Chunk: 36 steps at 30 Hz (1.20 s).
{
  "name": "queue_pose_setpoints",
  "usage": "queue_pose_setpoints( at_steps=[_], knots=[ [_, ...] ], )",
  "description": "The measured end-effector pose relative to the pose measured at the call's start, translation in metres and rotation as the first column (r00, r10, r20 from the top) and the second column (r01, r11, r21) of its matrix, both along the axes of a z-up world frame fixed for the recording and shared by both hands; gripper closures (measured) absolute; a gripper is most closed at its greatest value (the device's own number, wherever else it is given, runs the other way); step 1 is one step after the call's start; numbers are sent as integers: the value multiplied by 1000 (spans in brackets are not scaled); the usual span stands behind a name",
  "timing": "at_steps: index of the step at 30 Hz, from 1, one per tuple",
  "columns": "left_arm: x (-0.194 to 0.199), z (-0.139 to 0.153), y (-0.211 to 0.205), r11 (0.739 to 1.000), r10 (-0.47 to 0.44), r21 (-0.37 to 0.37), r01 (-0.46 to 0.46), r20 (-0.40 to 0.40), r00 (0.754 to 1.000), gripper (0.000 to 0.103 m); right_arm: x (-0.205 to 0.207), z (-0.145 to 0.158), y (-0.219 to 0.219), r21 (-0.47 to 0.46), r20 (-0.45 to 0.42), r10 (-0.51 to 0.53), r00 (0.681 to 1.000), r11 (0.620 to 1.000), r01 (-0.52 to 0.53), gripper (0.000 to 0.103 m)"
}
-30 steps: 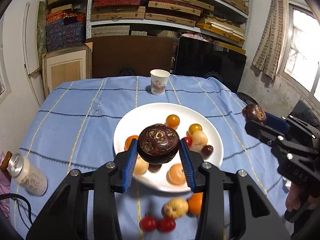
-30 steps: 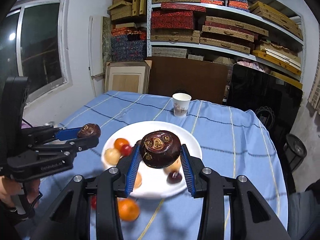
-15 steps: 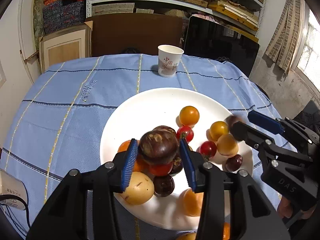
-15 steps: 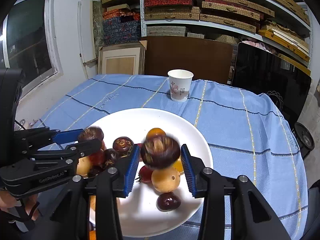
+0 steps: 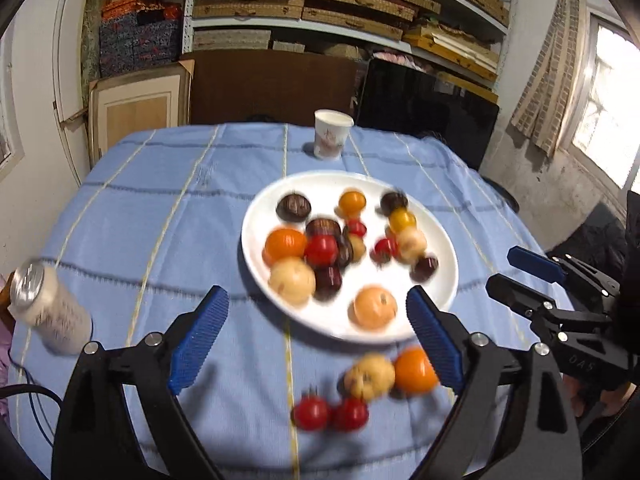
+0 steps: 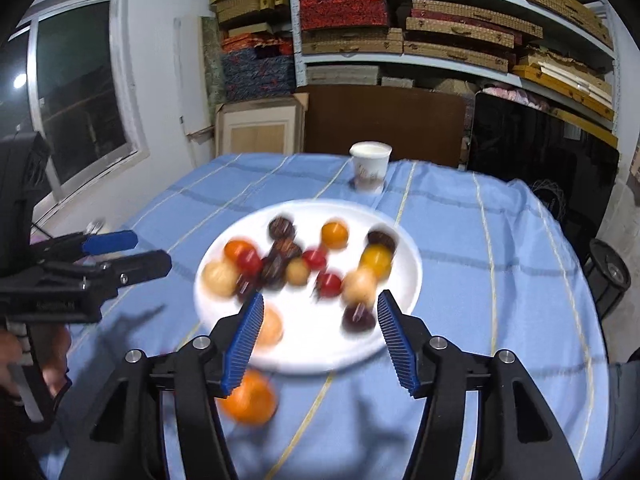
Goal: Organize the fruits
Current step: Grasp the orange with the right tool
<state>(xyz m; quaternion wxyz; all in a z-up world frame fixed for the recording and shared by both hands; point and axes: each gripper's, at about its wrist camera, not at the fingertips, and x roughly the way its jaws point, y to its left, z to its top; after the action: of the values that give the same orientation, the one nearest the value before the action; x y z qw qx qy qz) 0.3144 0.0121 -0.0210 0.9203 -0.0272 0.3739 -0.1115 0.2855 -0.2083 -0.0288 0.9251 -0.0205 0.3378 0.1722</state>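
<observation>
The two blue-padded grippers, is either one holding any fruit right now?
Neither. The left gripper and right gripper have just been opening, with nothing between their jaws.

Your left gripper (image 5: 316, 336) no longer holds the dark brown fruit it carried a second ago: its jaws have just been opening and now stand wide with nothing between them. The same goes for your right gripper (image 6: 318, 338), whose jaws have just been opening and are now empty. Two more dark fruits now lie on the white plate (image 5: 448, 292), one at its upper left (image 5: 293, 208) and one at its upper right (image 5: 394, 201). Both cameras have drawn back from the plate, which sits smaller and higher in the frame than half a second ago.
</observation>
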Motion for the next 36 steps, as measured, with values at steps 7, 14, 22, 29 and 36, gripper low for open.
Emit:
queue_pose_setpoints(
  at_steps=[7, 14, 22, 29, 36],
  knots=[
    [-62, -42, 3, 998, -18, 62, 20, -29, 999, 15, -45, -44, 22, -12, -71, 31, 997, 999, -32, 43],
    [-71, -57, 23, 1000, -3, -28, 2, -31, 1000, 15, -37, -56, 37, 18, -116, 26, 993, 1000, -24, 43],
    [-72, -65, 20, 1000, -10, -4, 10, -17, 1000, 15, -22, -68, 43, 29, -137, 23, 990, 999, -19, 43],
    [-71, -65, 19, 1000, -11, 0, 11, -15, 1000, 15, -14, -73, 49, 36, -163, 31, 986, 999, -25, 43],
    [-69, -66, 21, 1000, -5, -3, 5, -19, 1000, 15, -9, -71, 55, 5, -152, 15, 988, 1000, -15, 55]
  ],
)
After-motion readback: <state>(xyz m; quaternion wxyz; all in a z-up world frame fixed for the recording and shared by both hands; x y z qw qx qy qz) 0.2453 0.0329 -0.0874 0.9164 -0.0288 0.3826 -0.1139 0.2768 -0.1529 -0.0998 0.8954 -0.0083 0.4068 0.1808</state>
